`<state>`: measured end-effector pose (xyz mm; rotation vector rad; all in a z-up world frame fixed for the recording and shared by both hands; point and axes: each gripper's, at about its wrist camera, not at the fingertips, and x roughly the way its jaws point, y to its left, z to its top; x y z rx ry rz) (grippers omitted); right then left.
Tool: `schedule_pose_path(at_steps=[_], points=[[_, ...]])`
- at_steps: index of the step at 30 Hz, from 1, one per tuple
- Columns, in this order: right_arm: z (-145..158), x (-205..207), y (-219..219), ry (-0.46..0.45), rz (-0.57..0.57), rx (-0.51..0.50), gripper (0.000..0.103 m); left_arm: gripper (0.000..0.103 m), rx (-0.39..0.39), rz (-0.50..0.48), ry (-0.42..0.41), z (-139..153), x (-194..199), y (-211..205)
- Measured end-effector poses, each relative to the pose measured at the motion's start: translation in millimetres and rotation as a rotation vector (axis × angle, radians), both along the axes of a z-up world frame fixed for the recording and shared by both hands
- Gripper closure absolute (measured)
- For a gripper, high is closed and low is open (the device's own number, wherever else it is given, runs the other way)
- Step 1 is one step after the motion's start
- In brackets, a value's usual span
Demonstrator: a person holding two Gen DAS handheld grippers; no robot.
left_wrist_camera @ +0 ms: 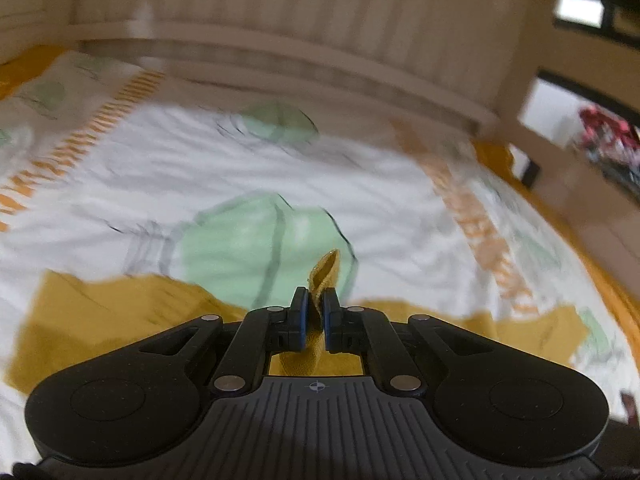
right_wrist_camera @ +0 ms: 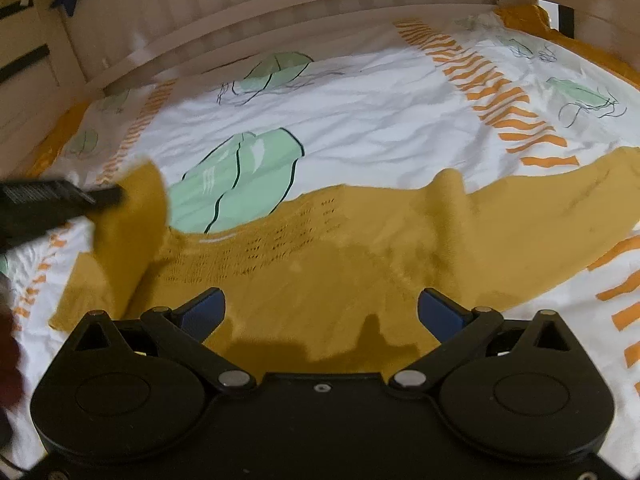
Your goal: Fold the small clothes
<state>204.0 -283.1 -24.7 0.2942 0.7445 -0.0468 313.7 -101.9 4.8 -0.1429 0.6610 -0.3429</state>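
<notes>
A mustard-yellow knit garment (right_wrist_camera: 320, 264) lies spread across the bed, with a lace-pattern yoke near its far edge. My left gripper (left_wrist_camera: 315, 312) is shut on a fold of this garment (left_wrist_camera: 326, 276) and holds it lifted above the bed. In the right wrist view the left gripper (right_wrist_camera: 104, 196) shows at the left, lifting the garment's left part. My right gripper (right_wrist_camera: 320, 312) is open and empty, its blue-padded fingers (right_wrist_camera: 204, 312) hovering over the garment's near middle.
The bed has a white cover (right_wrist_camera: 360, 112) with green shapes and orange stripes. A slatted wooden headboard (right_wrist_camera: 280, 4) runs along the far side. A wooden bed rail (left_wrist_camera: 560, 184) and a colourful item lie to the right.
</notes>
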Motion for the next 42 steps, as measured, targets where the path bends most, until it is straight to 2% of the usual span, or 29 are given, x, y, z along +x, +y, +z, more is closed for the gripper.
schedule_pose_path(at_steps=[5, 6, 7, 10, 12, 14, 17, 19, 21, 23, 28, 32, 37, 39, 42], points=[[0.1, 2.8, -12.6, 0.0, -0.038, 0.011, 0.001, 0.092, 0.06, -0.086, -0.024, -1.3, -13.1, -29.6], [0.1, 2.6, -14.5, -0.003, -0.043, 0.012, 0.001, 0.082, 0.067, -0.089, -0.039, 1.3, -17.7, -30.9], [0.1, 2.0, -15.8, -0.007, -0.048, 0.011, 0.001, 0.075, 0.07, -0.089, -0.06, 4.7, -23.3, -27.4], [-1.3, 0.9, -18.3, -0.018, -0.058, 0.016, 0.001, 0.072, 0.092, -0.076, -0.106, 9.1, -38.8, -12.2], [-1.9, 0.0, -18.1, -0.026, -0.054, 0.033, 0.001, 0.072, 0.126, -0.053, -0.106, 7.1, -47.4, -0.1], [-3.3, 0.6, -15.7, -0.034, -0.038, 0.045, 0.001, 0.071, 0.159, -0.016, -0.084, -0.6, -56.2, 20.8], [-6.6, 1.8, -6.0, -0.044, 0.011, 0.042, 0.015, 0.071, 0.198, 0.029, -0.015, -18.9, -63.0, 52.1], [-11.2, 2.6, 0.7, -0.046, 0.039, 0.039, 0.017, 0.071, 0.225, 0.063, 0.025, -31.9, -65.9, 71.5], [-17.1, 2.8, 6.6, -0.036, 0.056, 0.035, 0.024, 0.071, 0.236, 0.097, 0.063, -43.9, -65.8, 89.2], [-22.5, 2.4, 10.6, -0.036, 0.075, 0.043, 0.026, 0.071, 0.237, 0.121, 0.105, -53.8, -64.7, 103.5], [-30.5, 4.8, 22.9, -0.049, 0.122, 0.063, 0.031, 0.071, 0.265, 0.131, 0.127, -72.8, -63.7, 114.8], [-39.8, 6.8, 35.3, -0.043, 0.147, 0.044, 0.031, 0.07, 0.258, 0.131, 0.183, -86.5, -58.6, 117.9], [-43.9, 20.8, 48.3, -0.032, 0.187, 0.045, 0.031, 0.064, 0.234, 0.137, 0.166, -93.5, -61.4, 123.1], [-44.6, 29.5, 53.9, -0.034, 0.206, 0.036, 0.034, 0.062, 0.214, 0.149, 0.165, -95.6, -61.6, 125.1], [-46.9, 44.6, 59.9, -0.03, 0.208, 0.043, 0.039, 0.054, 0.204, 0.169, 0.17, -96.2, -60.0, 120.7]])
